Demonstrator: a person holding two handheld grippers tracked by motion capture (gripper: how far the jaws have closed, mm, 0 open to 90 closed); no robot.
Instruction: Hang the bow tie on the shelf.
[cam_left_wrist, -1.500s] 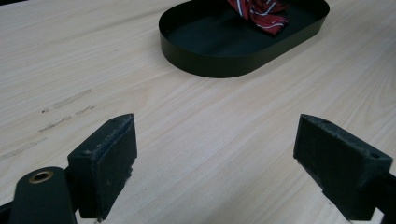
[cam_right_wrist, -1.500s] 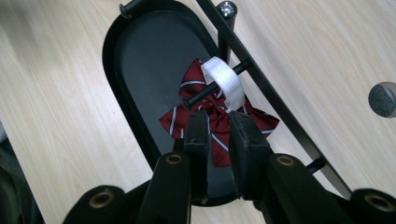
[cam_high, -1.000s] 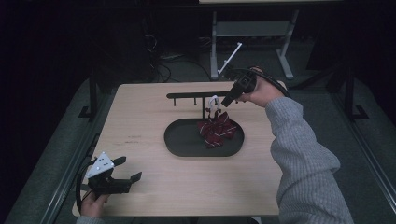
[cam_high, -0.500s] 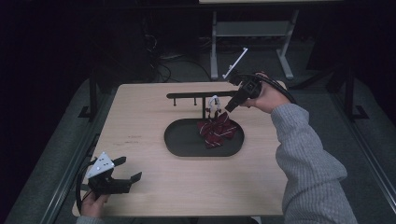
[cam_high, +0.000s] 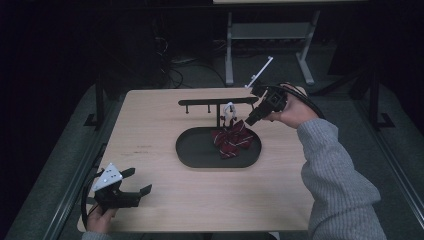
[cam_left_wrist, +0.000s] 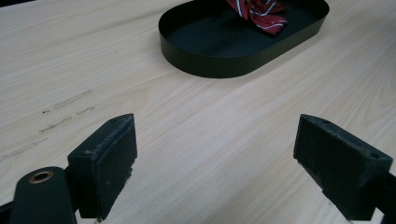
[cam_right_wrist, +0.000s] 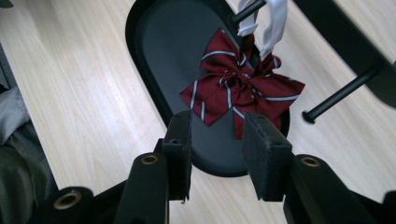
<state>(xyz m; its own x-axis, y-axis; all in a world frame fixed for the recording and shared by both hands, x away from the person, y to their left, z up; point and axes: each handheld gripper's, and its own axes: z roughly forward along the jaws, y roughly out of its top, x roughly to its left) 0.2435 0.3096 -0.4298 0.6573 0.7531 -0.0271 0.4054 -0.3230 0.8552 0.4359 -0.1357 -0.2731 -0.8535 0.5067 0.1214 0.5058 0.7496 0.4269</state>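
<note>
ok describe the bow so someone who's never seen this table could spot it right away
Find the black oval tray in the middle of the wooden table. The bow lies at the tray's right end, hanging by white straps from a peg of the black rack behind. It is the one dark red thing, with thin white stripes.

A dark red, white-striped bow lies in a black tray on light wood table.

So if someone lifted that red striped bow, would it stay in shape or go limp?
The bow looks like soft fabric, its loops creased and drooping over the black tray, so it would probably sag. It likely weighs little. Its white strap is looped on a rack peg, which might tug back.
</note>
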